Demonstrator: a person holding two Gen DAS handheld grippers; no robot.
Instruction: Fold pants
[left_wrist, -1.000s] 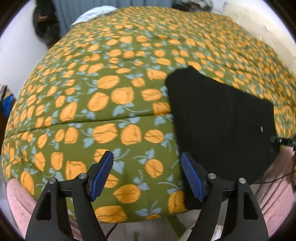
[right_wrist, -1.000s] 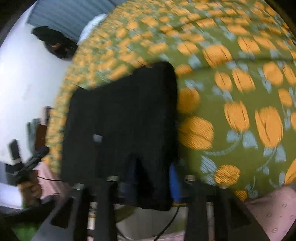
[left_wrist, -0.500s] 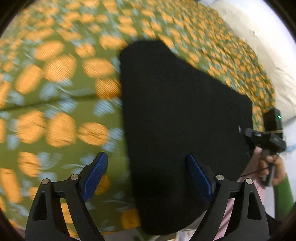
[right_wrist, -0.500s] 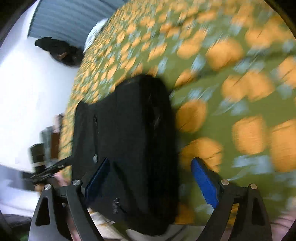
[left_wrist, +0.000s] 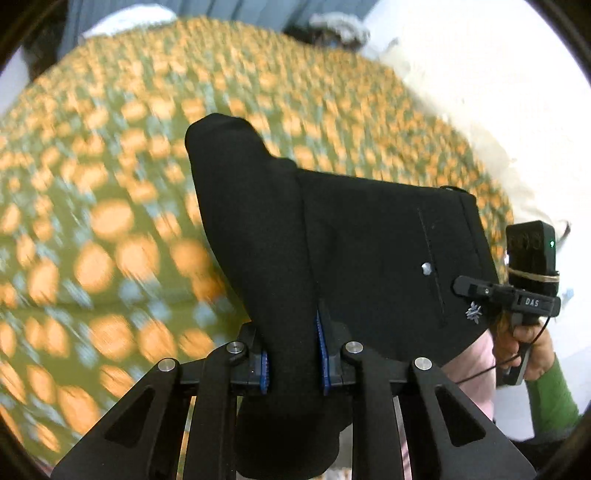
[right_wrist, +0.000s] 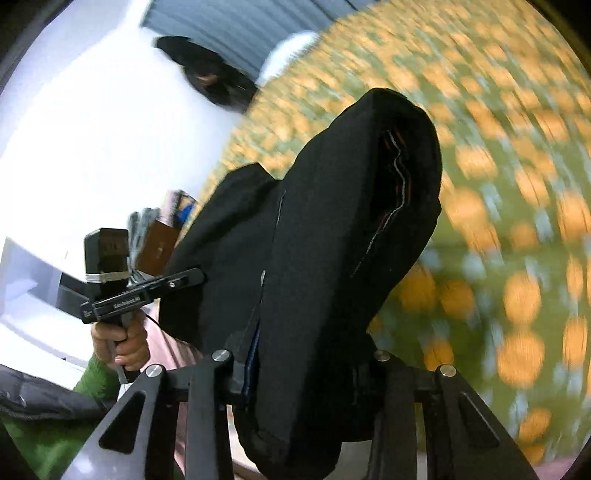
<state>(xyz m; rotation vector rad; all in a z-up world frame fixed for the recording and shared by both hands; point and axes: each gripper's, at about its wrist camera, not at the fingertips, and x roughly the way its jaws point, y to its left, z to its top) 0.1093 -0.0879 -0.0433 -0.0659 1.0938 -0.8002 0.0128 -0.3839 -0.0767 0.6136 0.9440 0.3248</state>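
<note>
The black pants (left_wrist: 332, 236) are bunched and lifted off the bed between both grippers. My left gripper (left_wrist: 291, 363) is shut on a thick fold of the near edge; its blue pads press the cloth from both sides. My right gripper (right_wrist: 303, 365) is shut on another thick fold of the same pants (right_wrist: 332, 236), with an inner seam showing. In the left wrist view the right gripper (left_wrist: 517, 295) shows at the waistband side, near a silver button (left_wrist: 426, 266). In the right wrist view the left gripper (right_wrist: 140, 291) shows at the left.
The bed is covered by a green sheet with orange flowers (left_wrist: 110, 221), also in the right wrist view (right_wrist: 517, 221). A white wall (left_wrist: 498, 92) lies right of the bed. A dark object (right_wrist: 207, 77) hangs on the wall at the bed's far end.
Both grippers were open over the flat pants half a second ago. Now both have shut on the near edge and lifted it, so the cloth bunches up.
</note>
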